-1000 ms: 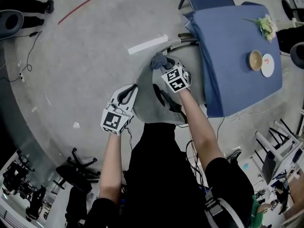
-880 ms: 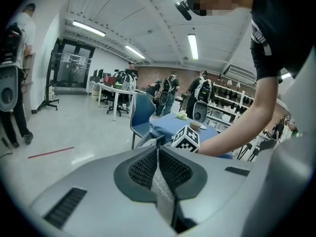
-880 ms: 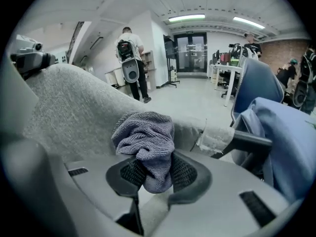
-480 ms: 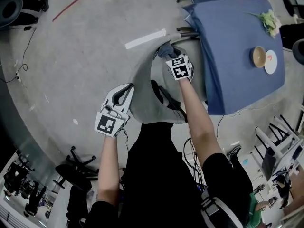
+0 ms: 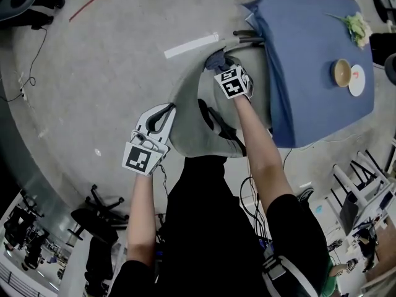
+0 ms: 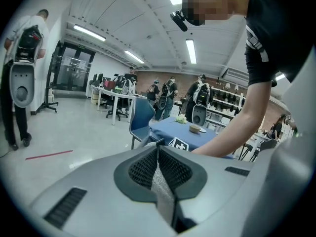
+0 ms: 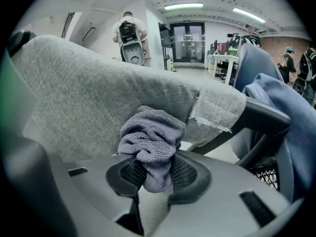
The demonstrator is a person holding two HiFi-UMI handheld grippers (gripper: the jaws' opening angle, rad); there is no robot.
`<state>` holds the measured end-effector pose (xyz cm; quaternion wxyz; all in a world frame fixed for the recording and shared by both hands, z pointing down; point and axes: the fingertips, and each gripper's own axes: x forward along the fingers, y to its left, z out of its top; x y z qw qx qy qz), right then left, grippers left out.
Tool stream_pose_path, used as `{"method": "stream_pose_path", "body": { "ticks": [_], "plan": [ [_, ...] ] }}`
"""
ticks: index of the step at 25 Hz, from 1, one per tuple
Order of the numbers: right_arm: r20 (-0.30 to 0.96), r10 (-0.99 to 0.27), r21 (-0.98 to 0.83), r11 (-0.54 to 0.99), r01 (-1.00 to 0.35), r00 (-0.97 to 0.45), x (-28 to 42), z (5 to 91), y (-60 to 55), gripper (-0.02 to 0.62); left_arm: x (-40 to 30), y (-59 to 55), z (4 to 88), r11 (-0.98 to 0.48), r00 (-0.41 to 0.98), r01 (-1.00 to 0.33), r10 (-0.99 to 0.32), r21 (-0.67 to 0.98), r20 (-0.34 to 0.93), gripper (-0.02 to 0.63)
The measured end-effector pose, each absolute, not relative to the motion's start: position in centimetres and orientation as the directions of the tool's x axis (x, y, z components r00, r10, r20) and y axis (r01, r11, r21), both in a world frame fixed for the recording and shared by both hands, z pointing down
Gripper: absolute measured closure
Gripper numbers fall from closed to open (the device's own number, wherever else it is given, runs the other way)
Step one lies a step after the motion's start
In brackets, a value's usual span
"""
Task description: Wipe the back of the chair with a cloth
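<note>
Cloth [image 7: 150, 147] upright in right gripper [image 7: 153, 174] jaws, against chair back [image 7: 98, 98].

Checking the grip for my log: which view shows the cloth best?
The right gripper view: the cloth fills the foreground, bunched and clamped in the right claw, against the chair back. The head view shows only a small dark lump past that claw. The left gripper view does not show it.

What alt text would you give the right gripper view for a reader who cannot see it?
The right gripper has its jaws shut on a bunched grey cloth, held against the grey fabric chair back. A blue tablecloth hangs at the right, and a person stands far behind.
</note>
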<state>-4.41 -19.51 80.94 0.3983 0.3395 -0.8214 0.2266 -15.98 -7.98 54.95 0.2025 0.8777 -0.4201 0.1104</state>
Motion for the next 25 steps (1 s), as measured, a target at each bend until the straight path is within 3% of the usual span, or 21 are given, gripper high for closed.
{"method": "stream_pose_path", "body": {
  "ticks": [9,25],
  "plan": [
    [0.787,-0.275,-0.208,0.724,-0.657,-0.552,-8.1,80.4,-15.9,0.477,-16.3,-7.6,55.1,-0.554,0.610,-0.792,-0.698,0.256,0.375,0.574],
    [0.737,-0.241,-0.234,0.786,-0.572,-0.632,-10.1,76.8,-12.0,0.477,-16.3,-7.3,55.6,-0.543,0.593,-0.804,-0.703,0.242,0.393,0.574]
  ]
}}
